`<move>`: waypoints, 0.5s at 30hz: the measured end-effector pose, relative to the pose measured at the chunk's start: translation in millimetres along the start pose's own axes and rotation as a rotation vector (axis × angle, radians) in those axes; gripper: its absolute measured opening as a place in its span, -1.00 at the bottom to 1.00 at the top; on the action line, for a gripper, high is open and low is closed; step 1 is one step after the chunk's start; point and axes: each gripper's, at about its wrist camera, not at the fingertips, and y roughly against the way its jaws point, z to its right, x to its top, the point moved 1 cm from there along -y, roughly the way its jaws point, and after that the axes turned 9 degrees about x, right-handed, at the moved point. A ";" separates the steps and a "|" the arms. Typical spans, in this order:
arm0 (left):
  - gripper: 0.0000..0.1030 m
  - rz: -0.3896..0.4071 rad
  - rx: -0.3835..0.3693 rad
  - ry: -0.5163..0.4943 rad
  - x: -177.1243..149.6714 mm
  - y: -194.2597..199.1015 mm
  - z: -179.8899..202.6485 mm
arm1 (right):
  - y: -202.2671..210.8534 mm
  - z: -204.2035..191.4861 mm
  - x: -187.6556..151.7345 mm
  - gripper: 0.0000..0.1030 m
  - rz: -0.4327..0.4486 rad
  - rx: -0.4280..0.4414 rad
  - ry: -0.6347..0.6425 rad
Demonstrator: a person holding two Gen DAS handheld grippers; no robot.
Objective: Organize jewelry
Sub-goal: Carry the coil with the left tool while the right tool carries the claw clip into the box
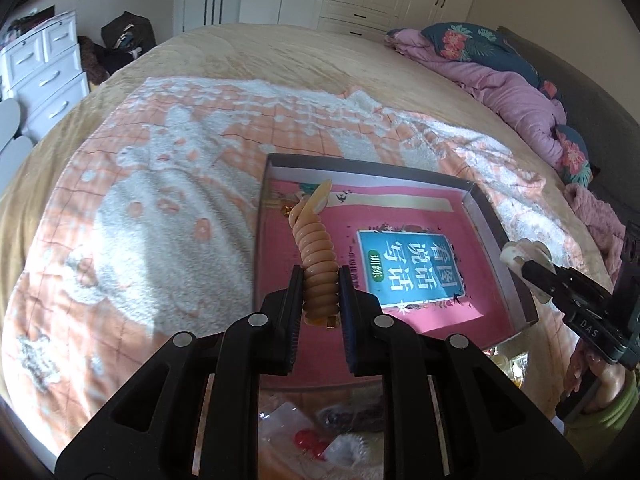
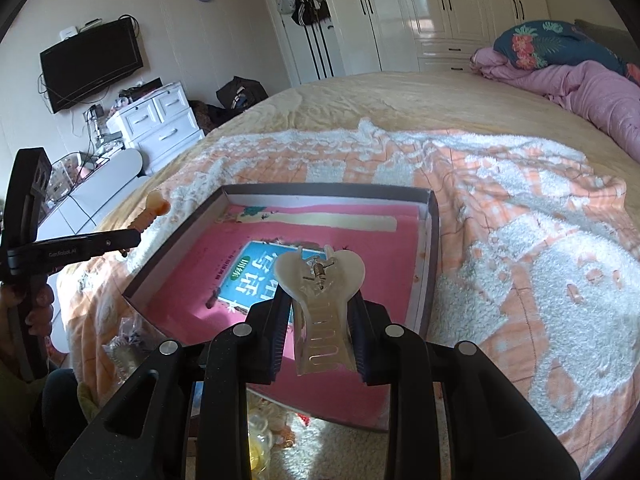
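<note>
My left gripper is shut on a tan ribbed hair clip that sticks up over the left side of the shallow box. The box has grey walls and a pink printed book lining its floor. My right gripper is shut on a pearly white claw hair clip, held above the box's near half. Each gripper shows in the other view: the right one at the box's right edge with its white clip, the left one left of the box with the tan clip.
The box lies on an orange-and-white fleece blanket over a beige bed. Small jewelry in clear bags lies at the near edge below the grippers. A pink quilt and floral pillow sit far right. White drawers stand beyond the bed.
</note>
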 end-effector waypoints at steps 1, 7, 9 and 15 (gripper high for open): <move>-0.80 -0.004 -0.001 -0.008 -0.6 -3.7 3.3 | -3.2 1.9 -0.7 -0.49 -0.007 -0.005 -0.004; -0.80 -0.043 -0.004 -0.040 -11.6 -27.2 17.0 | -21.0 13.5 -11.2 -0.49 -0.049 -0.025 -0.042; -0.80 -0.054 -0.001 -0.049 -16.5 -33.1 19.6 | -24.6 15.5 -13.5 -0.49 -0.057 -0.030 -0.049; -0.80 -0.072 0.007 -0.063 -22.2 -42.2 21.4 | -31.7 19.2 -19.3 -0.48 -0.077 -0.043 -0.064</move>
